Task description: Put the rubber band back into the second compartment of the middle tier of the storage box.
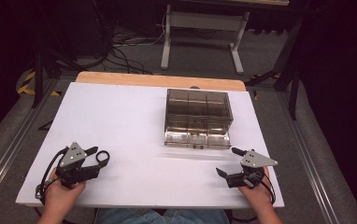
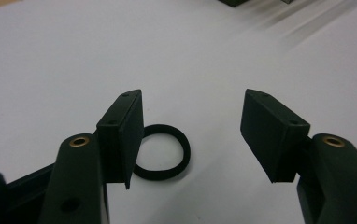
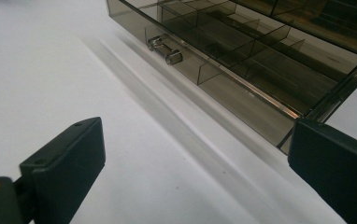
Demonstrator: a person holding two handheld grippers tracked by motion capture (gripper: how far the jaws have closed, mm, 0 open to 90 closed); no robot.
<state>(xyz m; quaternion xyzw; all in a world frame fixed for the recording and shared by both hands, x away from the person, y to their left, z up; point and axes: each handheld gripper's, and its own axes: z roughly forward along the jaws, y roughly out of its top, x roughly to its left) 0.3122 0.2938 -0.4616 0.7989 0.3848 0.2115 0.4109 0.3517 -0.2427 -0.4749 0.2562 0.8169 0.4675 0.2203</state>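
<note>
A small black rubber ring [image 1: 103,157] lies flat on the white tabletop [image 1: 120,116] at the front left. My left gripper [image 1: 98,157] stands around it with its jaws apart. In the left gripper view the ring [image 2: 165,129] rests beside the left pad, partly hidden behind it, and well clear of the right pad; the left gripper [image 2: 193,116] is open. At the front right my right gripper [image 1: 227,161] is open and holds nothing. In the right gripper view, the right gripper [image 3: 197,140] faces a smoky clear drawer box [image 3: 260,60].
The drawer box [image 1: 198,109] stands right of centre on the table, its lowest drawer [image 1: 196,139] pulled out toward me, with a small knob [image 3: 165,50] on its front. Bare white surface lies between the two grippers. Beyond the table's wooden far edge [image 1: 160,80] are cables and a stand's legs.
</note>
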